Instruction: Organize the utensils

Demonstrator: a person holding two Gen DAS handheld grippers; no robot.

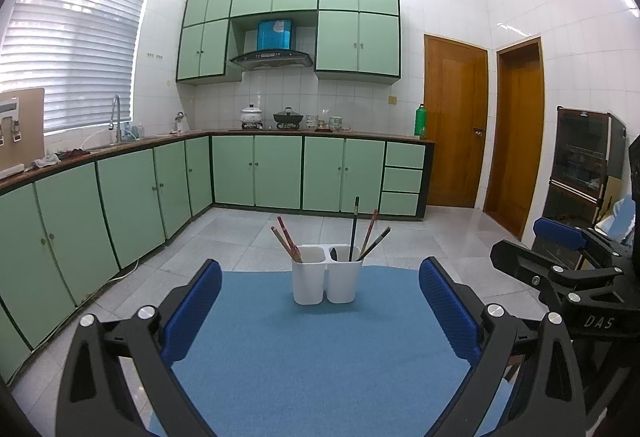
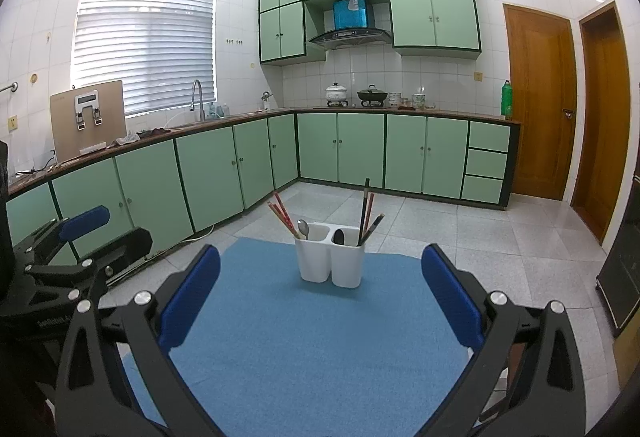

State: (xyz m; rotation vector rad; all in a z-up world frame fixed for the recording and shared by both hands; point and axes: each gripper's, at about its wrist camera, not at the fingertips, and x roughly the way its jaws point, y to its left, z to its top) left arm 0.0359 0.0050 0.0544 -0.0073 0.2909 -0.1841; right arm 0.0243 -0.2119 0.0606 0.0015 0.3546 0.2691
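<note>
The holder [image 1: 327, 280] stands upright near the far edge of the mat [image 1: 320, 357], straight ahead of both grippers and well apart from each. It is a white two-cup caddy of smooth plastic, with rounded corners and the two cups joined side by side across the view. The left gripper [image 1: 320, 311] and the right gripper [image 2: 320, 301] both have their jaws spread wide with nothing between them; the blue pads [image 2: 188, 295] look ribbed and rubbery on black hard frames.

In the left cup lean the reddish and pale chopsticks [image 2: 282, 215], tips tilted to the left, beside a steel spoon [image 2: 303, 228] whose bowl pokes above the rim. In the right cup sit a dark spoon [image 2: 339, 237] and dark chopsticks [image 2: 366, 207], one near upright, the others slanting right. So every long axis runs roughly up and away from the jaws, not across them.

Neither gripper looks clearly nearer; the left one faces the holder a little more squarely, and the right one sees it slightly left of centre. Judging by this, any pick will call for a reach forward over the mat and a grip on a thin, slick stick from the side, high above the rim. The mat is a soft, felt-like blue cloth, so the light holder may tip or slide if a stick is pulled at a slant
</note>
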